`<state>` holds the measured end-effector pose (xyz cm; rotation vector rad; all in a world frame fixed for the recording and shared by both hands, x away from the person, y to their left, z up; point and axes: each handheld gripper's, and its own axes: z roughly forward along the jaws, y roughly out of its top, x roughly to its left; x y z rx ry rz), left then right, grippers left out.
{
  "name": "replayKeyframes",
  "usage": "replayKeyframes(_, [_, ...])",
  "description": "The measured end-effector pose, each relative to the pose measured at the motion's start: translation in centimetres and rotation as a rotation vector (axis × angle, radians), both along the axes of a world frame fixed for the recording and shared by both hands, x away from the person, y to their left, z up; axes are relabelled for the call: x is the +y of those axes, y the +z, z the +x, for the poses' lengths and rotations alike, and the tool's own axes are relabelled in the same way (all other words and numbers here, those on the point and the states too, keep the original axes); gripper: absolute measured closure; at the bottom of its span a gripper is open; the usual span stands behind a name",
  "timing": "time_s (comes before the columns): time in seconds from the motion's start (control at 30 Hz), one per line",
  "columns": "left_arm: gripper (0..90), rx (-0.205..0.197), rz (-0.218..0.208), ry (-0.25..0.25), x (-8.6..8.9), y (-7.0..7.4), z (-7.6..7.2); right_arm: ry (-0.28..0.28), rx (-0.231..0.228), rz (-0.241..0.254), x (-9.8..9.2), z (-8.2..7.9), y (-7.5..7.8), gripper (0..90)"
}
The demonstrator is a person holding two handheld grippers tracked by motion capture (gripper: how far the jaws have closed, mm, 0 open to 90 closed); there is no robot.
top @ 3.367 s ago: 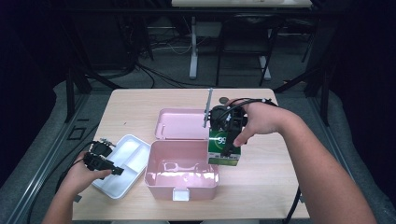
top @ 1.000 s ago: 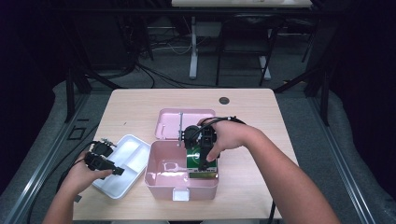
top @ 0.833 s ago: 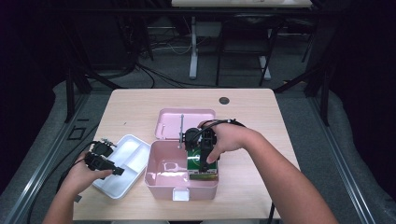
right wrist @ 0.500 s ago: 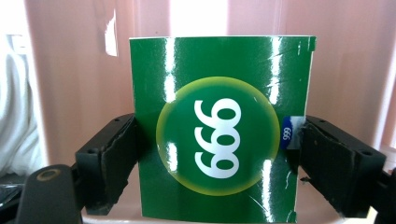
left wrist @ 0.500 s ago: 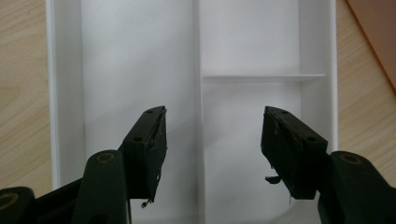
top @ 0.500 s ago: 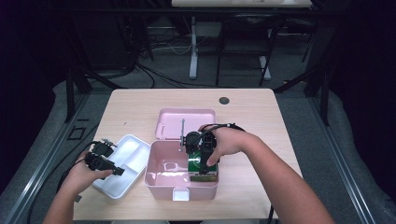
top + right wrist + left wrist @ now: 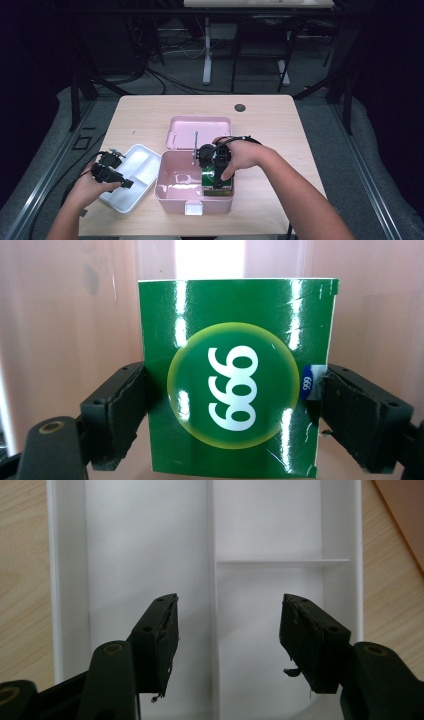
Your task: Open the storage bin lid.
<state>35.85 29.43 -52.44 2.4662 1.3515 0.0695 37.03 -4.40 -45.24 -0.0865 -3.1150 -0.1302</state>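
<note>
An open pink box [image 7: 172, 200] sits at the table's middle, its lid [image 7: 200, 131] lying flat behind it. My right gripper [image 7: 218, 184] is down in the box's right side, shut on a green carton [image 7: 211, 176]. In the right gripper view the carton [image 7: 232, 385] bears a white "999" upside down and is pressed between both jaws of the gripper [image 7: 232, 405], with the pink wall [image 7: 65, 315] behind. My left gripper [image 7: 124, 182] hovers over a white divided tray [image 7: 142, 160]. Its jaws [image 7: 227, 630] stand wide open, nothing between them, above the tray's compartments [image 7: 270, 530].
A small black round grommet [image 7: 240, 107] lies near the table's far edge. Bare wood lies right of the pink box and along the back. The tray touches the box's left side. Chair legs and cables stand on the floor beyond the table.
My right gripper carried the green carton from the table right of the pink box leftward and down into the box. The left gripper stayed over the tray.
</note>
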Motion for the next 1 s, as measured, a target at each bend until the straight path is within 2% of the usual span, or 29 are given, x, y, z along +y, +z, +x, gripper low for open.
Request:
replayKeyframes(0.23, [40.9,-0.002,-0.001,0.001,0.0,-0.1,0.0,0.001,0.006,-0.009,0.1,0.1,-0.9,15.3])
replayKeyframes(0.4, [40.9,0.000,-0.001,0.000,0.0,0.0,0.0,0.003,-0.006,-0.015,0.1,0.2,-1.2,15.3])
replayKeyframes(0.73, [40.9,0.001,0.001,-0.001,0.0,-0.1,0.0,-0.023,0.006,-0.007,-0.1,0.5,-1.6,15.1])
replayKeyframes(1.0, [40.9,0.000,0.001,-0.002,-0.1,-0.1,0.0,-0.029,0.008,-0.021,0.1,0.6,-2.1,14.9])
